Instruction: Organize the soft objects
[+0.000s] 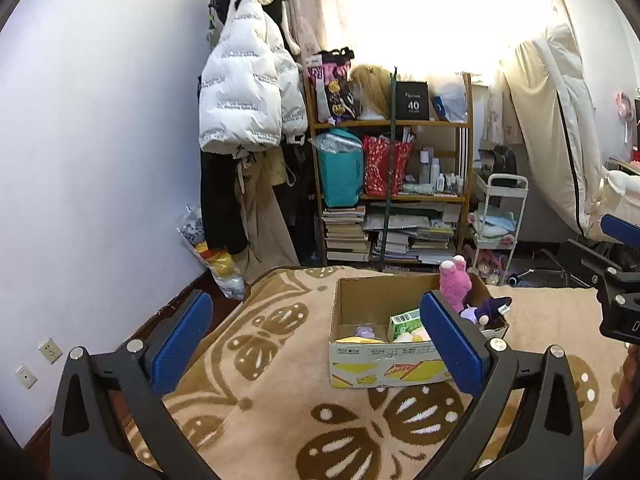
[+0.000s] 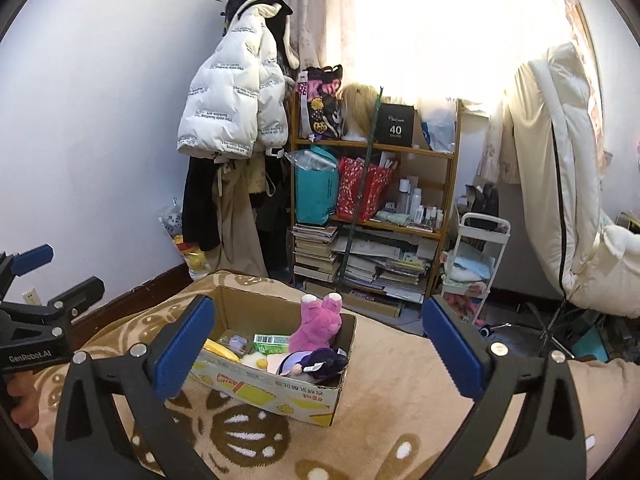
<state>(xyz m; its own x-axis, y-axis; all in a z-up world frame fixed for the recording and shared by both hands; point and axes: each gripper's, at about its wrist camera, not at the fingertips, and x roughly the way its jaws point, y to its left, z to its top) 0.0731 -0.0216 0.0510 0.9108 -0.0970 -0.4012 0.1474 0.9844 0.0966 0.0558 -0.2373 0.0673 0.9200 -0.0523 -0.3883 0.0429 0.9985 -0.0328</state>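
Observation:
A cardboard box (image 1: 360, 372) stands on a beige patterned blanket (image 1: 280, 400). In it are a pink plush (image 1: 454, 286), a purple plush (image 1: 486, 309), a green carton (image 1: 404, 323) and small pale soft toys. The box also shows in the right wrist view (image 2: 272, 390), with the pink plush (image 2: 316, 326) and the purple plush (image 2: 316, 362). My left gripper (image 1: 316, 340) is open and empty, held short of the box. My right gripper (image 2: 320, 348) is open and empty, also short of the box. Each gripper shows at the edge of the other's view.
A wooden shelf (image 1: 390, 192) with bags, books and bottles stands against the far wall. A white puffer jacket (image 1: 248, 92) hangs to its left. A small white cart (image 1: 496, 224) and a cream chair (image 1: 560, 132) are at the right. The blanket's edge drops toward the floor at the left.

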